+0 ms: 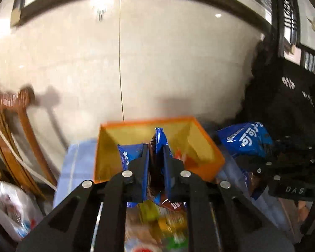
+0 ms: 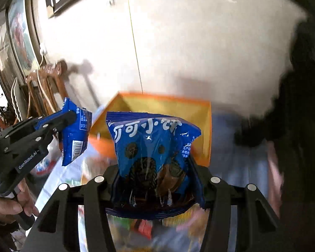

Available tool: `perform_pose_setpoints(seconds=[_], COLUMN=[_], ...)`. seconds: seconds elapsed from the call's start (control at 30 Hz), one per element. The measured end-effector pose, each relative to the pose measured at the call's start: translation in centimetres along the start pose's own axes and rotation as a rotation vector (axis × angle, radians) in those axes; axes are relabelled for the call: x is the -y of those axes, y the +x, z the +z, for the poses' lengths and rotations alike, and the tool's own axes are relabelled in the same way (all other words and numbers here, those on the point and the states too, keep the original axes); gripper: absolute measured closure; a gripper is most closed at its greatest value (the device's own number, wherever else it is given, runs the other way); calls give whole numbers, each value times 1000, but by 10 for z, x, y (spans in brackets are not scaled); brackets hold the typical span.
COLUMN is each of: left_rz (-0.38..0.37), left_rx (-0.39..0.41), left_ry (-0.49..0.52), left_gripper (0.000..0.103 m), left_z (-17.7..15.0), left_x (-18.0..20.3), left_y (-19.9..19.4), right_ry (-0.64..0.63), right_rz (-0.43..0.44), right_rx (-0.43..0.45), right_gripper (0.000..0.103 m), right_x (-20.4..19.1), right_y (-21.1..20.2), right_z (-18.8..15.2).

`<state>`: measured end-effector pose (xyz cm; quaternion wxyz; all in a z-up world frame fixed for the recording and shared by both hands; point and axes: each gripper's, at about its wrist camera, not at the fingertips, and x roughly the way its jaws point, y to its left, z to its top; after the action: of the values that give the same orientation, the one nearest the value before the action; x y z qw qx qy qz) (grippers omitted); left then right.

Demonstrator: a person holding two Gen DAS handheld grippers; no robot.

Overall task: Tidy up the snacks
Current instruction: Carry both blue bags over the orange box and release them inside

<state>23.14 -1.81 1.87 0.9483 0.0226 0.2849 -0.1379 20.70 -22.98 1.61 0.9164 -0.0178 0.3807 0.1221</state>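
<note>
Two hand-held grippers, each clamping blue cookie packet point(image 2: 155, 147); barcode point(image 2: 78, 150) on left packet visible only from right wrist.

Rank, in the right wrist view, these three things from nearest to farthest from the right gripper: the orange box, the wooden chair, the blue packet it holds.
1. Blue packet: clamped in the right gripper.
2. Orange box: just behind the packet, centre.
3. Wooden chair: far left, by the wall.
</note>
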Motion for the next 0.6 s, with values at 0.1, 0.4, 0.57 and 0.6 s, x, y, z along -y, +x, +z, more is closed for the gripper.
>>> perform_pose_setpoints(seconds=[0.1, 0.4, 0.57, 0.6], left_rz=[34, 102, 35, 27], left_rx=[19, -21, -40, -49], left_ry=[8, -56, -38, -21], left_gripper=[90, 4, 4, 4], left_z=[45, 86, 42, 23], left_x=[-7, -35, -31, -28], left_y=[18, 69, 40, 29], right_ry=[-16, -56, -41, -41], right_rz=[-17, -116, -100, -100], right_rx=[15, -60, -72, -86], right_gripper=[48, 25, 25, 25], right_x=[4, 20, 29, 31], right_y=[13, 64, 44, 39], right_z=[47, 88, 46, 33])
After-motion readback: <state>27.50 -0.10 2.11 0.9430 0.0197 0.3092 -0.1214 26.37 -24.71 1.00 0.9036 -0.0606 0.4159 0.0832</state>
